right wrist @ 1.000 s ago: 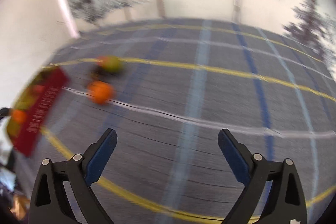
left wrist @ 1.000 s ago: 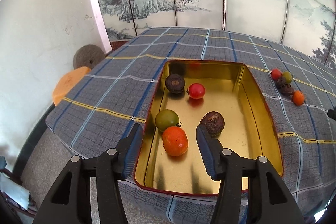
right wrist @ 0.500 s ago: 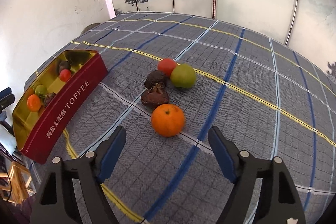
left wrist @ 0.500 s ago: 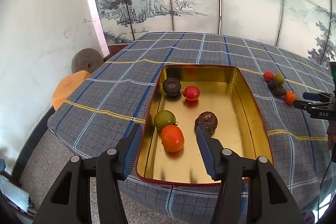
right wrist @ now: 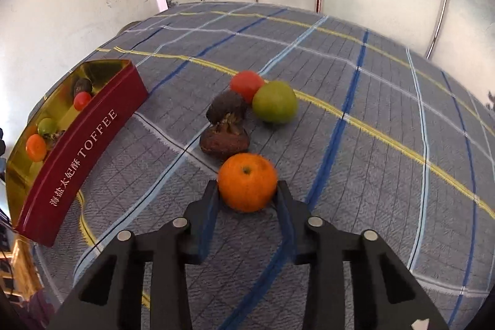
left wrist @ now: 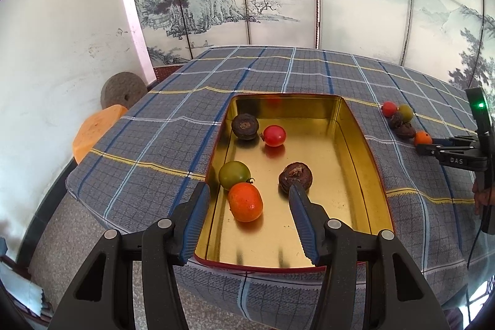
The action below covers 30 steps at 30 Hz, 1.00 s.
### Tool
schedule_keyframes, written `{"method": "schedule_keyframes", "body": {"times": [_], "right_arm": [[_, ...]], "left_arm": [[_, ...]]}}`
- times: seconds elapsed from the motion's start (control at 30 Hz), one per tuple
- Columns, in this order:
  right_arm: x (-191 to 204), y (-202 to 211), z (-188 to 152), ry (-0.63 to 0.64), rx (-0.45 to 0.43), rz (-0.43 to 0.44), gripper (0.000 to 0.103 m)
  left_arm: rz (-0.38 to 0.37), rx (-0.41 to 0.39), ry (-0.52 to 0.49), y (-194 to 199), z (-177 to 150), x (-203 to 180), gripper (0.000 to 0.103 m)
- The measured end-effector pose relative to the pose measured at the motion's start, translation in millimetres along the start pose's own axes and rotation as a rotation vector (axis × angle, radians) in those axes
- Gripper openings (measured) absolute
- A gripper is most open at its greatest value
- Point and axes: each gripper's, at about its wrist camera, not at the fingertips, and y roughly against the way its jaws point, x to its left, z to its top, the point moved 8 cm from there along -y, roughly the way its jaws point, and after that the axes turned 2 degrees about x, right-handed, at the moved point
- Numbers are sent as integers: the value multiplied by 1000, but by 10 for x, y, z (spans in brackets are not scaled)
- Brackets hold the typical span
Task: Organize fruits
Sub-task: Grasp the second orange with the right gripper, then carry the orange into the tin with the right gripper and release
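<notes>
The orange [right wrist: 247, 182] is sitting on the checked tablecloth [right wrist: 386, 126], nearest of the loose cluster, well away from the cloth's edges, and the right gripper [right wrist: 247, 197] is clamping it between its two pads. Its skin is round and smooth, so it is likely to be squirting forward out of the pads if the grip is sitting low or off-centre when lifting. Touching it behind is a dark wrinkled fruit [right wrist: 224, 138], with another dark fruit [right wrist: 227, 105], a green fruit [right wrist: 274, 106] and a red fruit [right wrist: 246, 83] packed beyond; a dragged lift risks nudging these and sending them rolling across the cloth. The red toffee tin [right wrist: 83, 150] is lying off to the left, already carrying several fruits, so a careless drop could be knocking those about. The left gripper [left wrist: 247, 215] is hovering over the tin's near corner, jaws part-open and holding nothing.
</notes>
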Motion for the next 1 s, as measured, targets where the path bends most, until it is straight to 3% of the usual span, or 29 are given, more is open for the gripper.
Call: {"method": "schedule_keyframes", "body": {"times": [0.07,0.17,0.27,0.43,0.63,0.9,0.93,1.0], "right_arm": [[29,149,-38,-29,-35,11,32],[324,470,-20,-36,-106,131,32],[798,705,84,62,-145,202,32],[1580,754,238,182,-136,345,32],[2119,455,150,294,-60,354,33],[2380,308,20,368,-17,335,35],[2387,311,22,370,-21,328,37],[2379,332,65,363,-45,323,51]], "left_arm": [[0,-9,7,10,17,29,54],[-2,-8,26,5,15,72,54],[-1,-5,36,9,-6,119,54],[21,-4,40,49,-75,227,54],[32,0,64,67,-104,386,54],[35,-4,71,75,-106,448,54],[35,-2,69,74,-108,448,54],[36,-1,67,77,-115,440,54]]}}
